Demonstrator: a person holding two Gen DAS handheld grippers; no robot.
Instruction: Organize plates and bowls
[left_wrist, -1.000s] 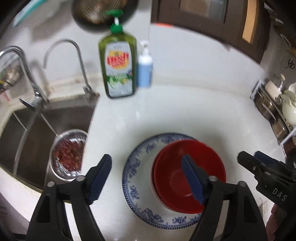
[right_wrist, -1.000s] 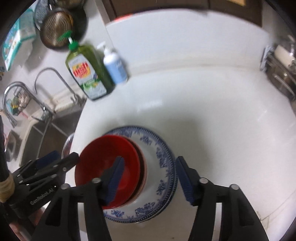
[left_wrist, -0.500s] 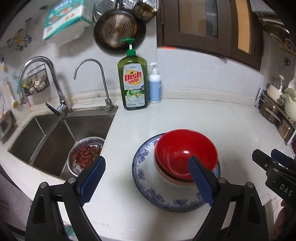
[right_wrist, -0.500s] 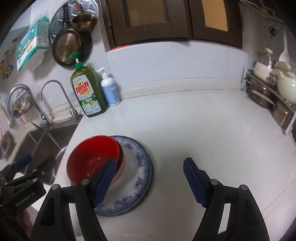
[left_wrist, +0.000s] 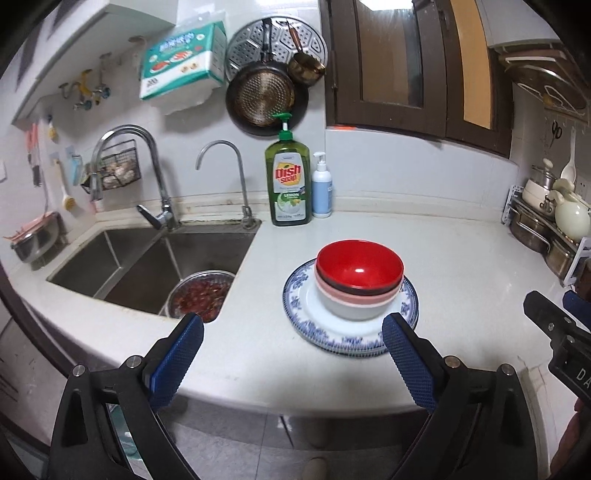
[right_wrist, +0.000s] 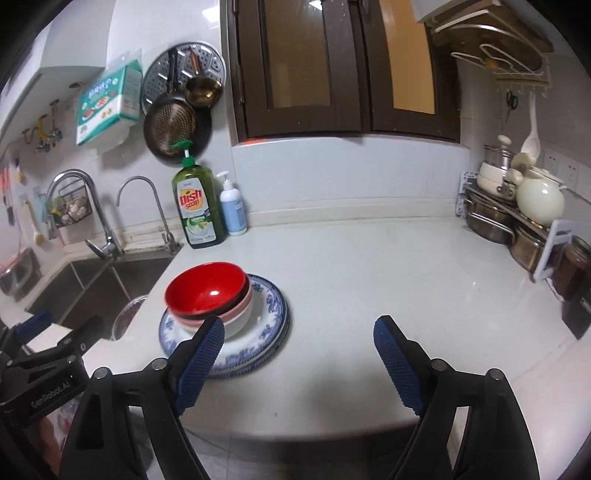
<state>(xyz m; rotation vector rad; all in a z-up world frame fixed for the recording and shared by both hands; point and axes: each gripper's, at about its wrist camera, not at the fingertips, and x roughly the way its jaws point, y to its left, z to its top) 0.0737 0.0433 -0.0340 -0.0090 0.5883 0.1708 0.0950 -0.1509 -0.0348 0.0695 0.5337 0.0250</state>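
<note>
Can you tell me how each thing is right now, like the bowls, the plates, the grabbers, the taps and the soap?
red bowl: upright, empty, top of the nested bowls
bowl stack: on the plates
blue-patterned plates: stacked flat on the counter
left gripper: open, empty, jaws have just been opening
right gripper: open, empty, jaws have just been opening
taps: no water visible
dish soap bottle: upright
strainer in sink: holds red food

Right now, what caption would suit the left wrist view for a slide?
Open left gripper facing stacked bowls on a blue-patterned plate beside the sink, nothing held.
</note>
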